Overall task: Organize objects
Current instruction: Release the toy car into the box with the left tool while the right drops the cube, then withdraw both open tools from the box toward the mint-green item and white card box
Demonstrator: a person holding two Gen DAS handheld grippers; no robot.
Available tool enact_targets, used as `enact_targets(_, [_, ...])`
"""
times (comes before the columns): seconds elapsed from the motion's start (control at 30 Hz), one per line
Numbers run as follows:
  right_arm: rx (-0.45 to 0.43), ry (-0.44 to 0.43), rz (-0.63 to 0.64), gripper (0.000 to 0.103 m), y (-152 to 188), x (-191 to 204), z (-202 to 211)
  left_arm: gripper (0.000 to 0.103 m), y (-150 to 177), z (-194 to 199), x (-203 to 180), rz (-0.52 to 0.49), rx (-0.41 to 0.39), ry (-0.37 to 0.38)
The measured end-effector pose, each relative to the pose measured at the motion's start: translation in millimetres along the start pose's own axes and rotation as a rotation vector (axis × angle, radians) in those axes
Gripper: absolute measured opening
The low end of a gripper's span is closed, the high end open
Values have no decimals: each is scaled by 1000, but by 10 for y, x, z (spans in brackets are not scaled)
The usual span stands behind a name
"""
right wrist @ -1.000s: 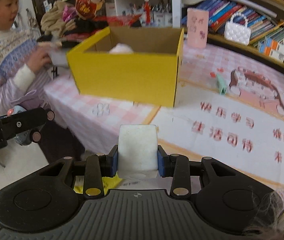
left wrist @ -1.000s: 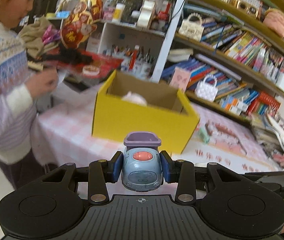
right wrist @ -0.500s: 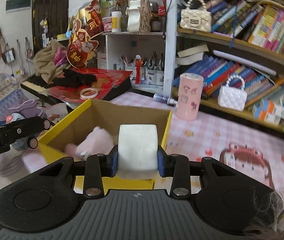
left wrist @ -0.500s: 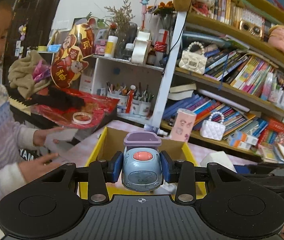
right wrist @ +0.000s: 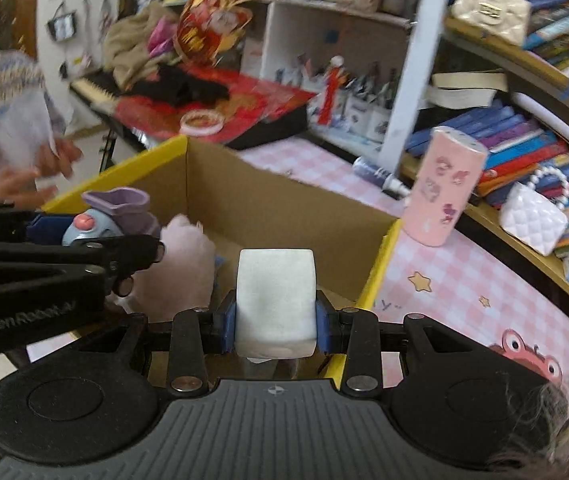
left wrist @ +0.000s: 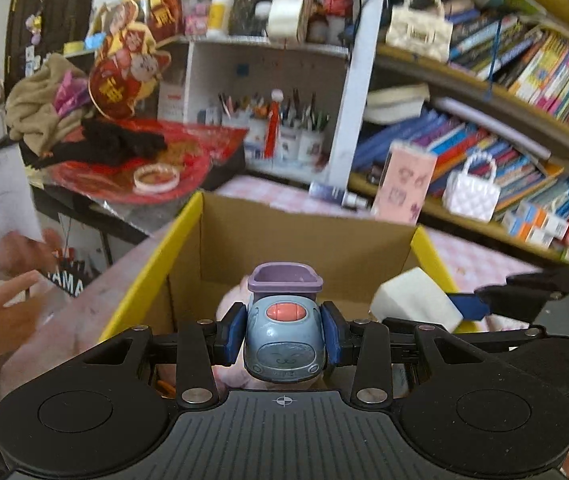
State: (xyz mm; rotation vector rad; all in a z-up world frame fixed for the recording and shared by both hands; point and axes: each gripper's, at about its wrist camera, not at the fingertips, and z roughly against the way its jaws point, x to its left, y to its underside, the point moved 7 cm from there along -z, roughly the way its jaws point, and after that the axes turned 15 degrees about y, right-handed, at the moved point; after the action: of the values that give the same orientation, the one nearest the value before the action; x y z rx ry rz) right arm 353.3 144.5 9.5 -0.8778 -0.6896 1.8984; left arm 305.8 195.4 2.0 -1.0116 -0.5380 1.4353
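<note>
**A:** Box first: the yellow cardboard box with the plain brown inside (left wrist: 304, 240) stands open on the pink checked tablecloth (right wrist: 444, 280), and you have both loads over its mouth. A pale pink plush toy (right wrist: 180, 264) already lies inside.

**B:** So which step am I at?

**A:** Judging by that, you are at the drop. Your right gripper (right wrist: 276, 320) has its jaws drawn in close on the white foam block (right wrist: 276, 300), blue pads pressed to both its sides, above the box's near right part. Your left gripper (left wrist: 284, 336) is clamped a little wider on the small blue-grey toy car with the purple tub on its back (left wrist: 284, 328), over the near left part, just above the plush.

**B:** And next?

**A:** Lower each a little past the rim, then spread the jaws so the things fall inside. Mind the plush under the car; it may roll off that. Keep the two grippers apart, since they are near each other.

**B:** Anything I can read?

**A:** "GenRobot.AI" is moulded on the side of your left gripper in the right wrist view. White letters "AMA" show on a dark panel (left wrist: 69, 280) left of the box; the rest is cut off. Gold characters mark the red paper ornament (left wrist: 122, 80), too blurred to read.
</note>
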Motion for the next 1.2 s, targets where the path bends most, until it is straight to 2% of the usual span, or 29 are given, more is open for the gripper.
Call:
enact_targets(0.2, [68, -57, 67, 35, 85, 158, -218, 39, 75, -145, 55, -7, 41, -33])
enact_targets(0.33, [72, -81, 95, 35, 89, 203, -252, 41, 86, -148, 62, 2, 40, -29])
enact_targets(0.4, [69, -82, 103, 36, 95, 207, -251, 49, 101, -147, 80, 20, 41, -33])
enact_targets(0.47, [63, -83, 104, 36, 100, 209, -244, 51, 106, -130, 87, 32, 34, -27])
enact_targets(0.53, [61, -80, 102, 36, 101, 208, -239, 61, 83, -84, 69, 32, 18, -19])
enact_targets(0.6, [63, -69, 92, 39, 101, 192, -228, 77, 35, 3, 35, 21, -18, -12])
enact_targets(0.67, [54, -52, 68, 44, 88, 152, -179, 81, -26, 98, -11, 11, -56, -11])
enact_targets(0.7, [41, -41, 57, 47, 77, 132, -139, 81, -59, 157, -33, 3, -77, -10])
enact_targets(0.93, [-37, 47, -30, 47, 60, -46, 247, 86, -203, 602, -170, -18, -184, 3])
enact_targets(1.07, [-52, 77, -95, 47, 134, -110, 500, 86, -153, 802, -184, -20, -193, 7])
enact_targets(1.2, [-52, 101, -139, 47, 281, -86, 754, 86, 13, 936, -202, -34, -162, 8])
